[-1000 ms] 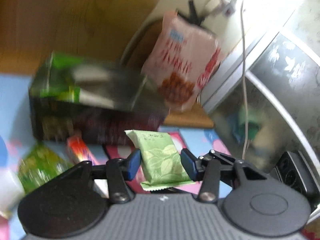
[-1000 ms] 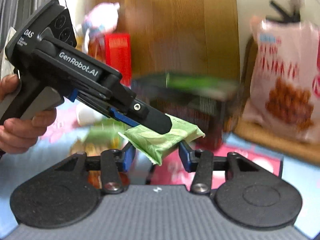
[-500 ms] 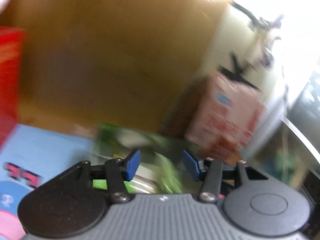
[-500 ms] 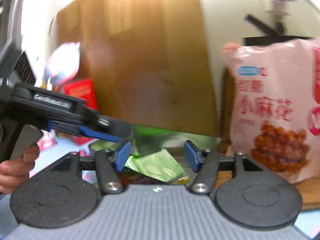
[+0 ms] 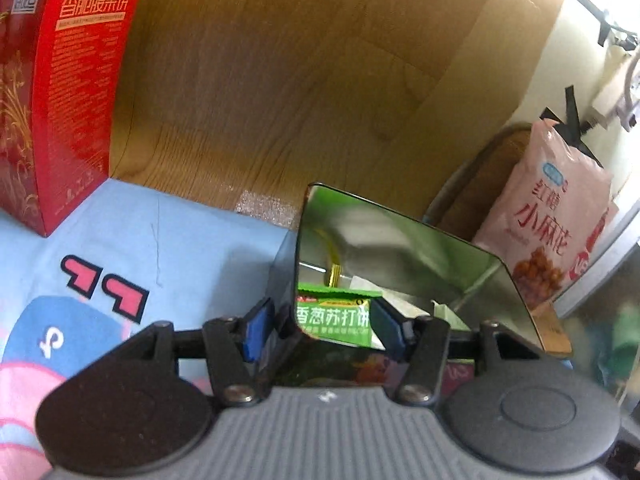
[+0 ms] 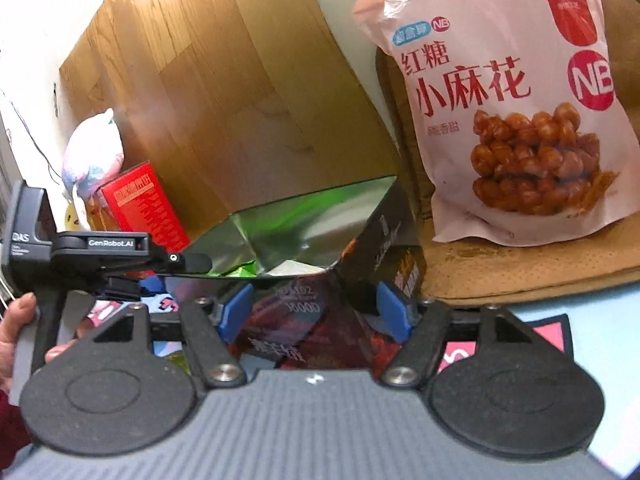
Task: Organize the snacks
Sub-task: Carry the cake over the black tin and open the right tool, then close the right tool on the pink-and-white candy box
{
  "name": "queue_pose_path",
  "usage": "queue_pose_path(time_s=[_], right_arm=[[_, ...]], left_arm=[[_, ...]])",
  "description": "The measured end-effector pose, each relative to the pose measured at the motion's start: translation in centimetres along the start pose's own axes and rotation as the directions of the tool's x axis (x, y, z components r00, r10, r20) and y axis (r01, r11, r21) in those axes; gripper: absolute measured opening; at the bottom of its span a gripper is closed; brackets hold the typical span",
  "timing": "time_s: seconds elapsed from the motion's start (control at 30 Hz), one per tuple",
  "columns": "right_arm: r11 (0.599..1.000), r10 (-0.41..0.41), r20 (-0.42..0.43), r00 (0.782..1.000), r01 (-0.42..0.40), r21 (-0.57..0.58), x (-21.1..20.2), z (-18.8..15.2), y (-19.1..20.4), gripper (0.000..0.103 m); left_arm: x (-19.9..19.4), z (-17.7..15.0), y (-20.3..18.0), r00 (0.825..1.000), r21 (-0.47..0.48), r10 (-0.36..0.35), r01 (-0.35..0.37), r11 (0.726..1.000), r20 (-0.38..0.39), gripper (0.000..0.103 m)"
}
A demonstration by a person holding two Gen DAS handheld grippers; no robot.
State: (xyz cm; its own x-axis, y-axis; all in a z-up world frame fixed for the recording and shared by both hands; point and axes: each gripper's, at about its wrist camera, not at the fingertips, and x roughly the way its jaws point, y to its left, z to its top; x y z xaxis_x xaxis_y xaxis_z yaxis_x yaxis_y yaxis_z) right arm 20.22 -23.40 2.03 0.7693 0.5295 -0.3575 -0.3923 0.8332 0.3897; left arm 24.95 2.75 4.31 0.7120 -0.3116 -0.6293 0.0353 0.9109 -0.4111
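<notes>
Left gripper point(image 5: 324, 326) stood with its blue pads well apart and nothing pinched between them; the near corner of the foil-lined box point(image 5: 400, 264) sat in the gap, with the left pad outside the box wall and the right pad over the opening. Whether either pad touched the cardboard could not be told. Directly ahead of the pads, inside the box, lay a green snack packet point(image 5: 334, 320) with white lettering, resting low against the near wall.

Right gripper point(image 6: 314, 312) was likewise spread wide and empty, its pads straddling the dark printed side of the same box without clear contact.

Judged from this, the step in hand was the filling of the box, with the green packet already in. The next move appeared to call for lifting the left gripper clear of the rim without tipping the light carton, then choosing another loose snack.

Farther out, a red carton point(image 5: 60, 92) stood ahead and to the left of the left gripper on the blue patterned mat point(image 5: 160, 248). A pink bag of twisted snacks point(image 6: 508, 108) leaned ahead and to the right of the right gripper, on a tan cushion point(image 6: 520, 268).
</notes>
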Motion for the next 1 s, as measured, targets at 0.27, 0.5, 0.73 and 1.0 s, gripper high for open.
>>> queue_pose_path(time_s=[0.27, 0.5, 0.73, 1.0], right_arm=[[0.996, -0.045, 0.090, 0.995, 0.038, 0.079, -2.9, -0.2, -1.0, 0.072], [0.992, 0.121, -0.044, 0.992, -0.122, -0.015, -4.0, -3.1, 3.1, 0.050], [0.979, 0.087, -0.226, 0.970, -0.125, -0.161, 0.3, -5.5, 6.8, 0.031], [0.964, 0.042, -0.263, 0.964, -0.108, -0.243, -4.9, -5.9, 3.5, 0.026]], left_arm=[[-3.9, -0.8, 2.5, 0.996, -0.071, -0.070, 0.073, 0.995, 0.051, 0.060], [-7.1, -5.3, 2.6, 0.986, -0.061, -0.167, 0.168, 0.984, 0.021, 0.060], [-6.9, -7.3, 0.9, 0.975, -0.045, -0.213, 0.210, 0.977, -0.062, 0.060], [-6.2, -7.3, -1.7, 0.961, 0.002, -0.252, 0.254, 0.967, -0.116, 0.060]])
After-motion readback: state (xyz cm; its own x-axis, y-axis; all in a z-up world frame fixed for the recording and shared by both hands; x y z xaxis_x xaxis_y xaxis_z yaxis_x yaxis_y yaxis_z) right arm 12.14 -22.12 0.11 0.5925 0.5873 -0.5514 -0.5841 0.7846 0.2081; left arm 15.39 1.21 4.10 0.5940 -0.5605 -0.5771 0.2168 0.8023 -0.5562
